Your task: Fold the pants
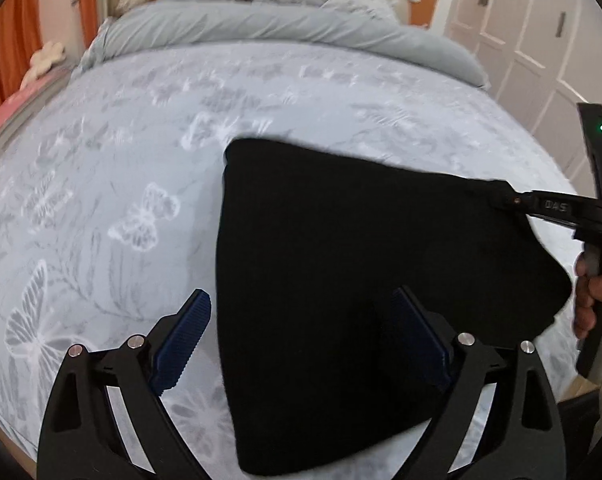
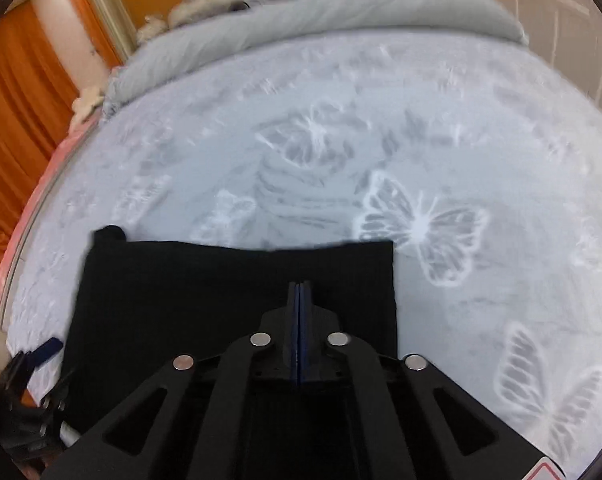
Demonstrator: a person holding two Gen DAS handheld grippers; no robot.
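- The pants (image 1: 361,272) lie as a black folded slab on the butterfly-print bedspread (image 1: 101,200), filling the lower middle of the left wrist view; in the right wrist view they take up the lower left (image 2: 205,280), with a straight far edge across the frame.
- In the left wrist view the slab's long axis runs from the bottom edge up toward the centre, and a wider flap reaches to the right side of the frame.
- The left gripper (image 1: 301,340) stands wide open at the bottom centre. Its left finger is over bare bedspread just beside the slab's left edge and its right finger is over the black cloth, so that edge lies between the jaws but is not pinched.
- The right gripper (image 2: 300,312) has its pads pressed together, and no cloth shows between them in its own view. In the left wrist view its tip (image 1: 505,196) meets the slab's upper right corner at the right of the frame; whether it pinches fabric there cannot be told.
- Judgement: the left gripper is nearer the near left edge and the right gripper the far right corner, so the next fold probably depends on both taking hold of their own ends.
- The grey duvet (image 1: 261,28) is rolled up along the top of the frame, well apart from the pants.
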